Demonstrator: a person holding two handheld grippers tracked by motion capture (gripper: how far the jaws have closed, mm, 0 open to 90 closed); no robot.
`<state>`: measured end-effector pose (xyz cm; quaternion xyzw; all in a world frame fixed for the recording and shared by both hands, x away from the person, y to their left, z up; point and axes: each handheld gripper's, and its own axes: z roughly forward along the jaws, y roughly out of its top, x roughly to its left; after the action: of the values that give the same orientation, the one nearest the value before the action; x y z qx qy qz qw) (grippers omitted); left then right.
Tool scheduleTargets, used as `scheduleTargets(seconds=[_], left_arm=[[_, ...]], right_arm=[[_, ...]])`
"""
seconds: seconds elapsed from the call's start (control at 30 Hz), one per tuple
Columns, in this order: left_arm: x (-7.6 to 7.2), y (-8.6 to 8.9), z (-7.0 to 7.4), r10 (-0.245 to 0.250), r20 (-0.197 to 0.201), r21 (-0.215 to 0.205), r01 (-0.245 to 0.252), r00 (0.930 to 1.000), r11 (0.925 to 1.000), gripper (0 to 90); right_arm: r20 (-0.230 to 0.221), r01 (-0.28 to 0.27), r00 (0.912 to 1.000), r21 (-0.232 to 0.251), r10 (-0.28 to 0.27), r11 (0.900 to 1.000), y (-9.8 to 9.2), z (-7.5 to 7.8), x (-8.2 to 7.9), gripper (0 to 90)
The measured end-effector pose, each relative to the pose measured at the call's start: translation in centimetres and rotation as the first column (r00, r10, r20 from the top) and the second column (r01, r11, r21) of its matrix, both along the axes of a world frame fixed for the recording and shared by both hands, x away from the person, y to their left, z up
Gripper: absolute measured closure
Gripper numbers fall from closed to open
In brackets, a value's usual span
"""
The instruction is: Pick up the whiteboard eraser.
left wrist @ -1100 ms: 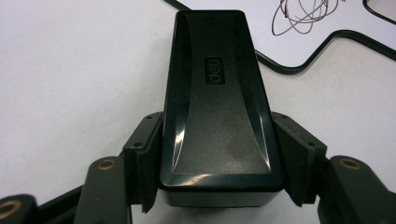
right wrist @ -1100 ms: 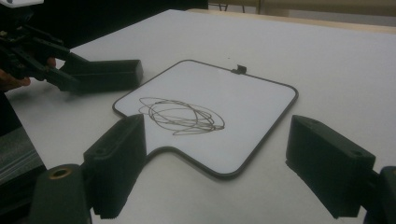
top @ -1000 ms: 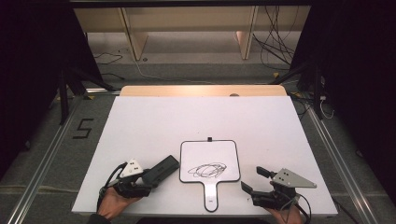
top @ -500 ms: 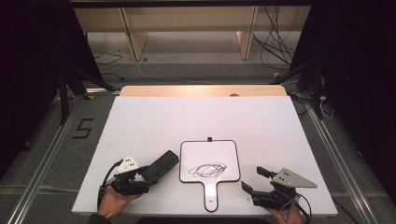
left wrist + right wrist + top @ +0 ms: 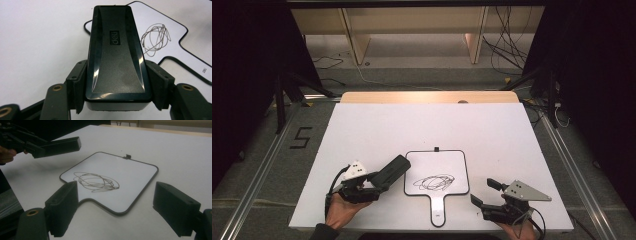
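Broadly, the white worktop [image 5: 377,125] carries a small paddle-shaped whiteboard [image 5: 437,167] near its front edge, handle toward the person, a dark scribble [image 5: 434,182] on its face. Left of it, the left gripper [image 5: 374,182] has its jaws clamped on a black eraser [image 5: 389,171], whose long axis runs diagonally, far end aimed up and right at the board's left edge. The left gripper view adds an embossed logo [image 5: 114,37] on the eraser's [image 5: 115,55] top; the right gripper view shows it held off the worktop. At the right, the right gripper [image 5: 486,192] rests with jaws apart, gripping nothing.
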<state>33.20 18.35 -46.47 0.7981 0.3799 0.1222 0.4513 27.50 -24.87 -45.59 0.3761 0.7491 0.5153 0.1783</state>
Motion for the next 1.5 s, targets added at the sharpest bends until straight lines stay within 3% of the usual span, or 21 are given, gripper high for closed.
scheduleTargets(seconds=[0.37,0.8,1.2,1.5], left_arm=[[1.2,-3.7,0.2,-0.062,-0.006,-0.003,0.062,0.998,0.9981,40.6],[2.1,-7.1,-0.4,-0.119,-0.018,0.022,0.12,0.9927,0.9926,40.6],[2.2,-9.5,-0.7,-0.171,-0.019,0.041,0.171,0.9852,0.9844,40.6],[2.2,-10.2,-0.9,-0.191,-0.02,0.053,0.191,0.9815,0.9801,40.5]], right_arm=[[0.001,0.001,1.0,0.001,-0.001,1.0,-0.1,0.0,0.0,21.3],[-0.007,0.001,1.0,0.003,-0.001,1.0,-0.1,0.0,0.0,21.3],[-0.008,0.001,1.0,0.007,-0.001,1.0,-0.1,0.0,0.0,21.4],[-0.005,0.001,1.0,0.006,0.0,1.0,-0.1,0.0,0.0,21.4]])
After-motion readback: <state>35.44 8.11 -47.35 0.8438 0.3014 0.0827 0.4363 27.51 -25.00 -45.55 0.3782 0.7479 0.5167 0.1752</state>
